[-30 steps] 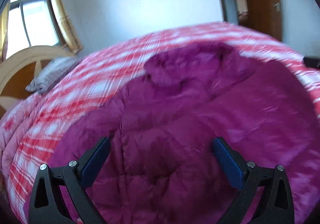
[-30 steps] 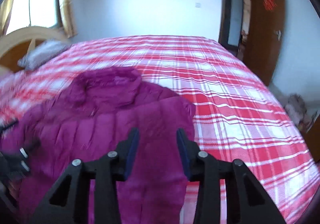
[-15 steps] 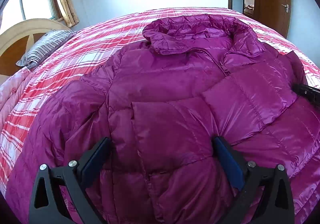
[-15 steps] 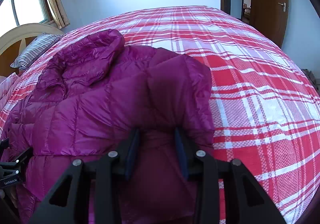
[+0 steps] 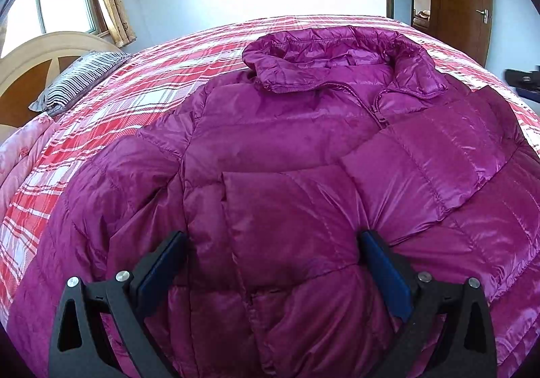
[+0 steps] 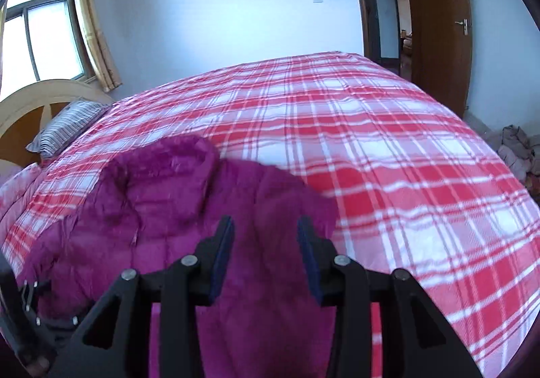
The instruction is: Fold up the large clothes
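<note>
**A:** How are your tongs just now?

**B:** My left tongs (image 5: pixel 270 271) stand wide open low over the front of the purple down jacket (image 5: pixel 303 155), a hump of quilting between the jaws, but I can't see the pads pressing on it. My right tongs (image 6: pixel 265 256) are partly open and widening, with jacket cloth showing in the gap. That view is blurred, and I see no pinch on anything.

**B:** And the jacket itself?

**A:** It lies face up on the red plaid bed (image 6: pixel 388 155), zipped, collar (image 5: pixel 337 64) toward the far edge, hem toward me at the near edge.

**A:** So how much is folded?

**B:** I'd say little. The sleeve (image 5: pixel 428 158) on the door side lies slanting across the chest, its cuff near my left tongs. The sleeve (image 5: pixel 111 182) on the pillow (image 5: pixel 79 79) side is still spread out beside the body. I judge that sleeve comes in next, then the body gets doubled hem to collar.
</note>
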`<state>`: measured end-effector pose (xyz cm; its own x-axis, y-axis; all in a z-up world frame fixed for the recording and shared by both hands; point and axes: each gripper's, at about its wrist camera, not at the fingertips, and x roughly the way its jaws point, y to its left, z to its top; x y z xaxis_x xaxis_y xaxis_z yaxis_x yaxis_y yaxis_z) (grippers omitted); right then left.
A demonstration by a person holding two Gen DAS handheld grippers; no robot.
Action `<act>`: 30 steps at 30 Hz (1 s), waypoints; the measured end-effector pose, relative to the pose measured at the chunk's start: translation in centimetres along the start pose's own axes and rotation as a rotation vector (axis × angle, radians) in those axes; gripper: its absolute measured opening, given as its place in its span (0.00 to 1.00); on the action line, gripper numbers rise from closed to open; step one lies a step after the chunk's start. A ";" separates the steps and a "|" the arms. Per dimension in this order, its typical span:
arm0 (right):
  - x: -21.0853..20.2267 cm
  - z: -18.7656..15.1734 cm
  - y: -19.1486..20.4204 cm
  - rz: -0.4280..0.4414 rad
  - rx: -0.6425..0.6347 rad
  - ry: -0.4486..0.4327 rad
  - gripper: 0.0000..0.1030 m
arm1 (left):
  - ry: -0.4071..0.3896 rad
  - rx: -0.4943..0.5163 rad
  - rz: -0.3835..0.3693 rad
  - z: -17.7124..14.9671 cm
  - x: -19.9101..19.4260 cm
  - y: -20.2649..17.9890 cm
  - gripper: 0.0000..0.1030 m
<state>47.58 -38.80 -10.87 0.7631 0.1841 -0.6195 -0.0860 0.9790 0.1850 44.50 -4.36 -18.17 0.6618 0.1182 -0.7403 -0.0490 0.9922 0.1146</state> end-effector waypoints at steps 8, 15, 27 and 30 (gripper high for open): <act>7.2 -1.5 -0.5 -0.049 0.008 0.123 0.41 | 0.001 0.000 0.000 0.0 0.0 0.0 0.99; 8.1 -2.1 -1.1 -0.042 0.033 0.143 0.41 | 0.002 -0.003 -0.002 0.0 0.0 0.0 0.99; 6.5 -1.3 1.5 -0.110 -0.044 0.154 0.55 | 0.009 -0.024 -0.023 0.0 0.3 0.5 0.99; 2.4 -1.1 5.0 0.003 -0.080 0.101 0.66 | 0.010 -0.027 -0.025 0.0 0.3 0.5 0.99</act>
<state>48.30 -33.33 -12.23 0.6948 0.1911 -0.6933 -0.1422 0.9815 0.1280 44.67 -3.86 -18.35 0.6558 0.0941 -0.7490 -0.0528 0.9955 0.0788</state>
